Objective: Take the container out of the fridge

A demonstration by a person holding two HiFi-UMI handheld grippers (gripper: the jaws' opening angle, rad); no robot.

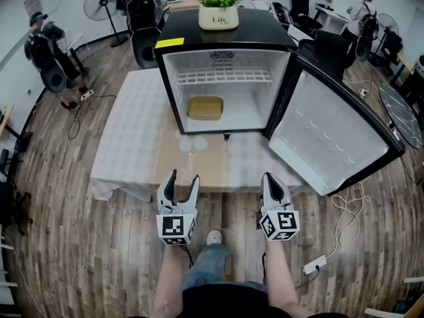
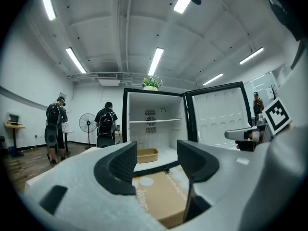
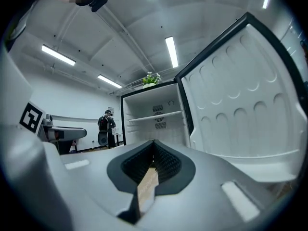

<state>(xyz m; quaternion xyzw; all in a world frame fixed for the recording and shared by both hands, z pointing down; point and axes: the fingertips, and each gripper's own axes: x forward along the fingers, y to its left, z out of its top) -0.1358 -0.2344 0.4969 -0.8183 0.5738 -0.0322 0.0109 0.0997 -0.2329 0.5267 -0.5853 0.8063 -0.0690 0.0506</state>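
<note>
container (image 1: pixel 205 107): tan, rectangular, flat on the fridge floor, left of centre, under the wire shelf (image 1: pixel 224 76)
long axis: runs left-right in the head view, across the fridge's width, 1 long side facing the opening
fridge (image 1: pixel 258 28): upper centre of frame, on the table (image 1: pixel 132 131); door (image 1: pixel 331 141) swung wide to the right
left gripper (image 1: pixel 184 175): lower centre, 2 jaws spread wide, nothing between them
right gripper (image 1: pixel 273 177): just right of it, jaws closed together, holding nothing
gap: both grippers at the near table edge, well apart from the container
</note>
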